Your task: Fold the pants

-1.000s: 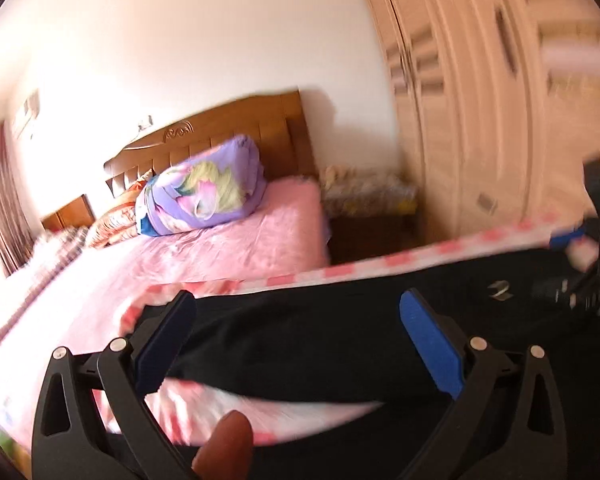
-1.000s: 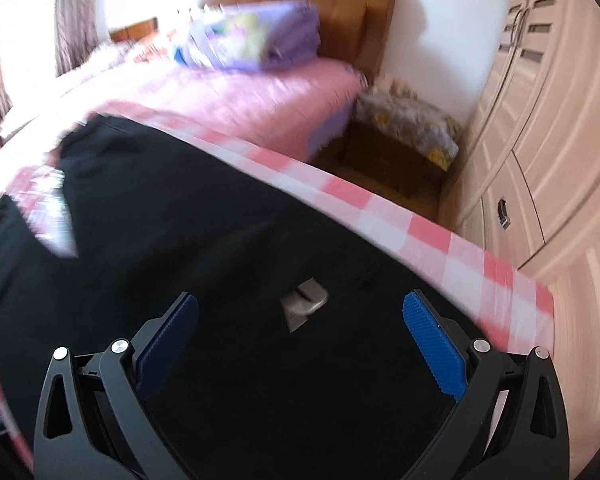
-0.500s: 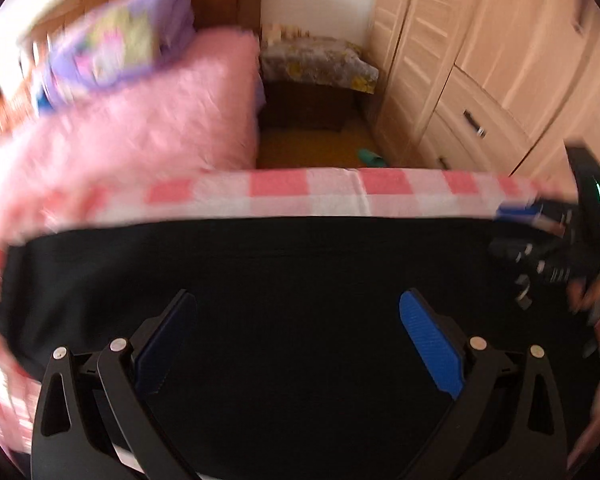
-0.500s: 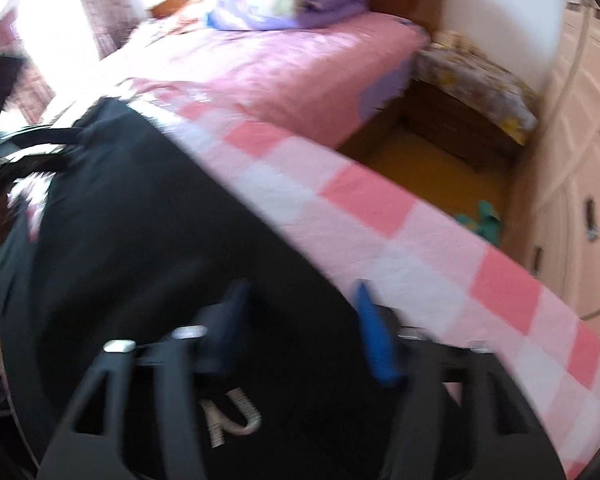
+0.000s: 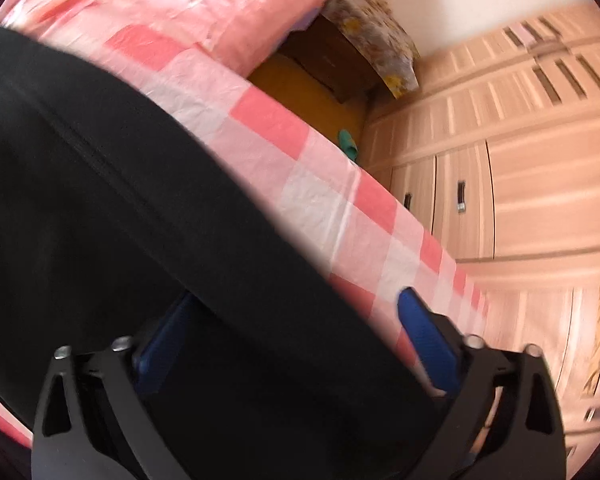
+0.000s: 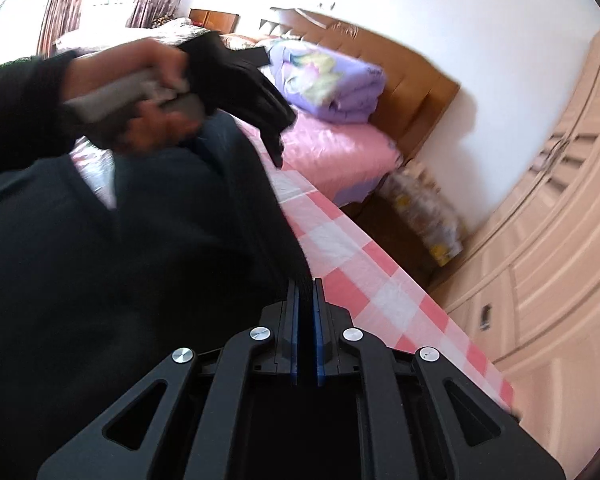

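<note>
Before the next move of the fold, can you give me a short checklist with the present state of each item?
1. Right gripper shut on the black pants edge: ok.
2. Left gripper closed on fabric: not ok, its jaws stand open with the pants edge between them.
3. Pants lie on the checked sheet: ok.
4. Pants flat, without wrinkles: cannot tell, the image is blurred.
5. Left hand holds its gripper: ok.

Tabletop covered with a pink-and-white checked cloth (image 5: 300,168). Black fabric pants (image 5: 120,200) lie directly on it, spreading ahead and left of the left jaws; bare checked cloth shows ahead-right of both jaws.
</note>
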A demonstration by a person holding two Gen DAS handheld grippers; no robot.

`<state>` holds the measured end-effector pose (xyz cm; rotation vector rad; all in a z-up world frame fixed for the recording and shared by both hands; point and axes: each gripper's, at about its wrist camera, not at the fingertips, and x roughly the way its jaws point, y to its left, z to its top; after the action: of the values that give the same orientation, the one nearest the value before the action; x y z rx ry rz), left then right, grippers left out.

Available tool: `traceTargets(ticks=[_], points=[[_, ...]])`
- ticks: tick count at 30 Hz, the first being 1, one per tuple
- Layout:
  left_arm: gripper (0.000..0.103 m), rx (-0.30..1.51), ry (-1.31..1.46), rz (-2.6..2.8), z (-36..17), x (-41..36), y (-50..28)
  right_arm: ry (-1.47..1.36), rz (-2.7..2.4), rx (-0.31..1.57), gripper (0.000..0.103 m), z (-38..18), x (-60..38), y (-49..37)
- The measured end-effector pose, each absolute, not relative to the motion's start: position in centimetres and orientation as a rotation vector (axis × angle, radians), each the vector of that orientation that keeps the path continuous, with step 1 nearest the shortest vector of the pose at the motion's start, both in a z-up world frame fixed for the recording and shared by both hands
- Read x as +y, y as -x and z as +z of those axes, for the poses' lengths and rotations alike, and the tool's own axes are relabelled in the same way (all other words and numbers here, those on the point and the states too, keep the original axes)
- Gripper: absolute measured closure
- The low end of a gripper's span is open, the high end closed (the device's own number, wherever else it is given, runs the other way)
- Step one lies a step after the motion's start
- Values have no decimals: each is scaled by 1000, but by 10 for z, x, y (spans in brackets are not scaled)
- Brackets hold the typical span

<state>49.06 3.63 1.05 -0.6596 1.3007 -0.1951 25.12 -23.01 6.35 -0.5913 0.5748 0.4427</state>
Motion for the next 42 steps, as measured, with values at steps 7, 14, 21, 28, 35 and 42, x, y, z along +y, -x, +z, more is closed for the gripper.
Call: traceTargets(ticks=[7,14,21,28,35,42], points=[[94,967,589,-279,72,66,-388,534,282,485,95,47,-226,-170],[84,568,245,-336,88,79,-172,492,246,509,79,26,-224,-81],[47,823,469,-328,-13,118,-155,182,217,624,16,24,-274,-41],[12,773,509,-392,-18,125,-154,-524,105,673,15,12,-410,-55],[2,788,347,-339,-12,103,-159,-707,24,639,15,10,-465,-110],[2,785,319,-336,-19,111,-153,-800,16,648,51,-7,-487,-142]])
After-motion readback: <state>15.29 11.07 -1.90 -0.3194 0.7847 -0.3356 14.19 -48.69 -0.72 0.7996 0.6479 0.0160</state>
